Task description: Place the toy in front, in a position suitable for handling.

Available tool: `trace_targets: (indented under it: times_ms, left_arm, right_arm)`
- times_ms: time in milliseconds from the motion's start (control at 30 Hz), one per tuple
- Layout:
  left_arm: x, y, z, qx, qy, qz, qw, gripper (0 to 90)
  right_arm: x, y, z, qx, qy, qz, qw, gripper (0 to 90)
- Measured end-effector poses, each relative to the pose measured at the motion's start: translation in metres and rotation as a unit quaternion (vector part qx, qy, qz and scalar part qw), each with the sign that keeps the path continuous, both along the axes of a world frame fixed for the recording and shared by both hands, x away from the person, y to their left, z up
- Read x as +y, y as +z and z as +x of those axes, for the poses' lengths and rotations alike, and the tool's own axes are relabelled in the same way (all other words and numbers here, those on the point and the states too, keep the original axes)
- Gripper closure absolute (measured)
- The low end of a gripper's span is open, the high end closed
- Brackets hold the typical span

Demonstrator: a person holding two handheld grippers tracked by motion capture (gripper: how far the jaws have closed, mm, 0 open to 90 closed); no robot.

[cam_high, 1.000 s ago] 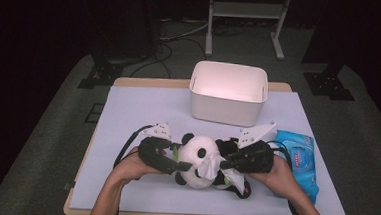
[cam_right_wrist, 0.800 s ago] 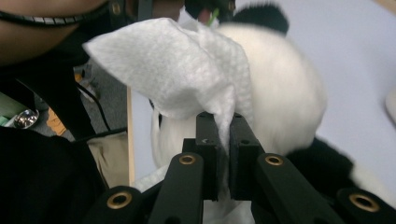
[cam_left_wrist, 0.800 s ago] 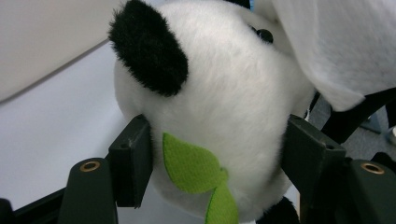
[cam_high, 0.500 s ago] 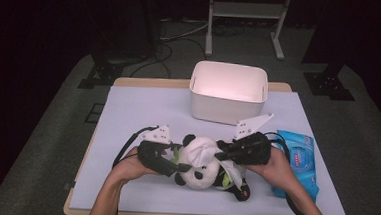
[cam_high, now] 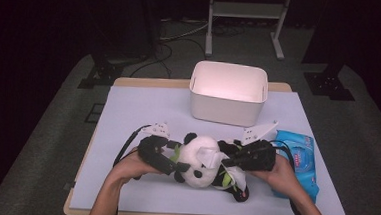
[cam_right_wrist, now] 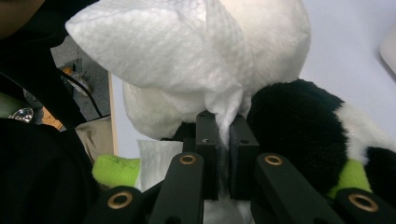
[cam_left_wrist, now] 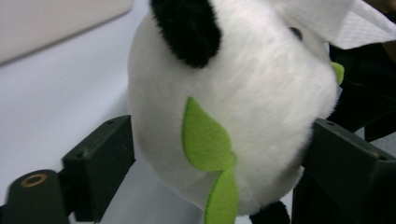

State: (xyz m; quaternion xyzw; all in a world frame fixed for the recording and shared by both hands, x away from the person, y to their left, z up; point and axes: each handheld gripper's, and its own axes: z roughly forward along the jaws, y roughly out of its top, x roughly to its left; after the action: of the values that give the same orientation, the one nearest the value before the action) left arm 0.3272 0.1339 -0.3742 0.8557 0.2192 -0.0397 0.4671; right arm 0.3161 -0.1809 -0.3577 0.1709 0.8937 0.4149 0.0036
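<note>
left gripper jaws just widened, astride panda plush; right gripper clenched on white wipe

The high view looks forward and down over my forearms onto the table, taking in all of it. The left gripper view looks along my left jaws, very close to the panda toy. The right gripper view looks along my right jaws, equally close, at the same toy and a white wipe.

Plush panda before bin, left of wipes pack
</note>
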Motion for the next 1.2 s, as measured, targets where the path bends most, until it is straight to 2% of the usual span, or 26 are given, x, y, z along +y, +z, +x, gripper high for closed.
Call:
trace_targets:
  times_ms: [200, 267, 300, 433, 600, 667, 767, 833, 967, 1067, 1200]
  left_arm:
    - [-0.006, 0.0, -0.002, 0.013, -0.019, 0.003, 0.9997, 8.8]
    - [-0.008, 0.001, -0.004, -0.003, -0.032, 0.01, 0.9994, 9.7]
    - [-0.007, 0.001, -0.006, -0.018, -0.042, 0.015, 0.9989, 14.3]
    - [-0.005, 0.003, -0.009, -0.046, -0.051, 0.025, 0.9973, 22.6]
    - [-0.005, 0.004, -0.01, -0.063, -0.053, 0.03, 0.9961, 26.2]
    - [-0.005, 0.004, -0.01, -0.08, -0.059, 0.029, 0.9947, 28.2]
    - [-0.006, 0.003, -0.013, -0.099, -0.065, 0.034, 0.9924, 29.5]
    - [-0.005, 0.003, -0.013, -0.106, -0.069, 0.037, 0.9913, 30.3]
    - [-0.002, 0.001, -0.012, -0.109, -0.071, 0.034, 0.991, 30.8]
    - [-0.001, 0.001, -0.011, -0.116, -0.073, 0.031, 0.9901, 31.9]
    - [0.0, 0.003, -0.011, -0.126, -0.074, 0.025, 0.989, 33.2]
  right_arm:
    - [-0.003, -0.005, -0.007, 0.001, -0.001, 0.004, 1.0, 84.8]
    - [-0.004, -0.005, -0.01, 0.0, 0.0, 0.003, 1.0, 84.8]
    - [-0.003, -0.004, -0.011, 0.001, 0.003, 0.001, 1.0, 84.7]
    - [0.002, 0.001, -0.014, 0.001, 0.014, 0.002, 0.9999, 84.3]
    - [0.008, 0.01, -0.013, -0.002, 0.027, 0.014, 0.9995, 84.3]
    - [0.01, 0.016, -0.011, 0.0, 0.031, 0.029, 0.9991, 84.3]
    - [0.016, 0.023, -0.01, -0.009, 0.036, 0.035, 0.9987, 84.3]
    - [0.021, 0.027, -0.01, -0.017, 0.041, 0.034, 0.9984, 84.3]
    - [0.024, 0.028, -0.007, -0.024, 0.043, 0.02, 0.9986, 84.4]
    - [0.016, 0.026, -0.004, -0.025, 0.026, 0.006, 0.9993, 84.3]
    - [0.005, 0.026, -0.002, -0.022, 0.012, 0.012, 0.9996, 84.3]
